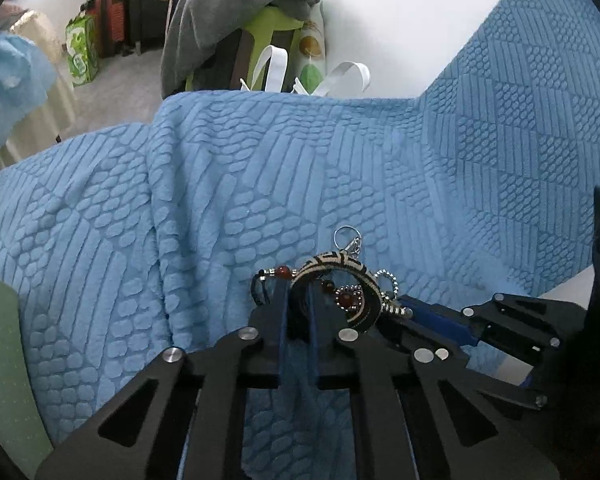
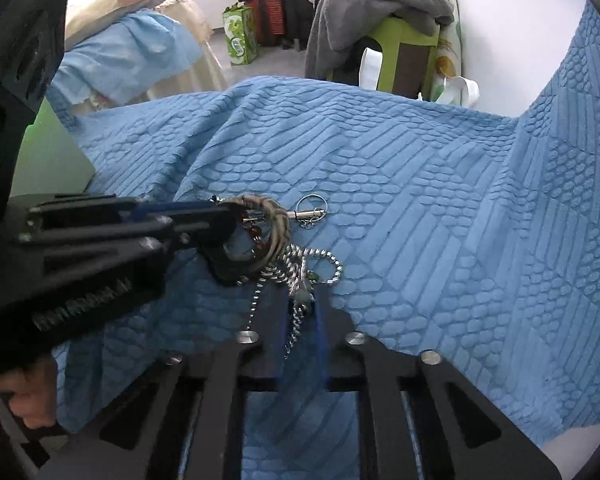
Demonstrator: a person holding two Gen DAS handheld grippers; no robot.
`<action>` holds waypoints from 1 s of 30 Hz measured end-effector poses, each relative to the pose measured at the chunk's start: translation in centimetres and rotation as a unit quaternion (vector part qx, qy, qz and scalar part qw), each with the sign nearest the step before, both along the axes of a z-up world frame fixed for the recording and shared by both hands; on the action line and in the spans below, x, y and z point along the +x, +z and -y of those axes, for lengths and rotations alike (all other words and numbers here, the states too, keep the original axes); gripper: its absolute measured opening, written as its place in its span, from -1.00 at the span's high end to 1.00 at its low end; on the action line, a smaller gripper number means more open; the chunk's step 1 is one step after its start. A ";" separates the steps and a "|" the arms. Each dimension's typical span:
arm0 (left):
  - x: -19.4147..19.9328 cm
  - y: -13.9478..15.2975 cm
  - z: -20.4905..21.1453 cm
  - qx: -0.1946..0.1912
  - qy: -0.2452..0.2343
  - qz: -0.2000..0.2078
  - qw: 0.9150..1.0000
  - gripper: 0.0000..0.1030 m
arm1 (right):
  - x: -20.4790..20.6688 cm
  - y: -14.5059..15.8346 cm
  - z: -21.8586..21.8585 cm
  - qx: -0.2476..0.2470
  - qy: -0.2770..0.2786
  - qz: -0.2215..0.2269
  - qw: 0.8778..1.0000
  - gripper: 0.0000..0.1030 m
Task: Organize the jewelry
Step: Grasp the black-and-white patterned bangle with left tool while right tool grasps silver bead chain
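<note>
My left gripper is shut on a woven black-and-tan ring pendant with red beads and a metal key ring, held just above the blue textured blanket. In the right wrist view the same pendant hangs from the left gripper that enters from the left. My right gripper is shut on a silver bead chain tangled with the pendant. It enters the left wrist view from the right.
A green board lies at the blanket's left edge. Beyond the blanket stand a green stool draped with grey clothes, a green box, suitcases and a white wall.
</note>
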State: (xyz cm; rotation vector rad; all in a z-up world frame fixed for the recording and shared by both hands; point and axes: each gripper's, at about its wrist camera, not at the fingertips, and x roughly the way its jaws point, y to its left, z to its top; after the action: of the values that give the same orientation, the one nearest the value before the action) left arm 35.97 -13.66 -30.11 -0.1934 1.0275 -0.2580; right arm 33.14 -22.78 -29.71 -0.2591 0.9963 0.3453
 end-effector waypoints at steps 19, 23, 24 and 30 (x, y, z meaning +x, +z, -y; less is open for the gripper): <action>-2.6 5.4 -2.9 -0.043 0.035 0.038 0.998 0.87 | 0.0 6.0 1.2 0.056 -0.045 0.068 0.995 0.93; -3.2 6.9 -3.9 -0.032 0.044 0.042 0.998 0.87 | 0.0 6.9 1.0 0.058 -0.053 0.071 0.994 0.93; -3.3 7.3 -4.1 -0.028 0.046 0.045 0.998 0.87 | -0.1 7.4 0.9 0.057 -0.056 0.076 0.994 0.93; -4.0 9.6 -5.4 -0.017 0.055 0.049 0.997 0.87 | -0.8 10.7 0.6 0.057 -0.057 0.101 0.992 0.93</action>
State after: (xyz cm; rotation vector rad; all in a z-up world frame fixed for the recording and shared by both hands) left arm 31.97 -8.30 -20.50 -0.2655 0.9132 -0.1826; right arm 32.33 -23.39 -19.02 -0.1303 0.7855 0.2651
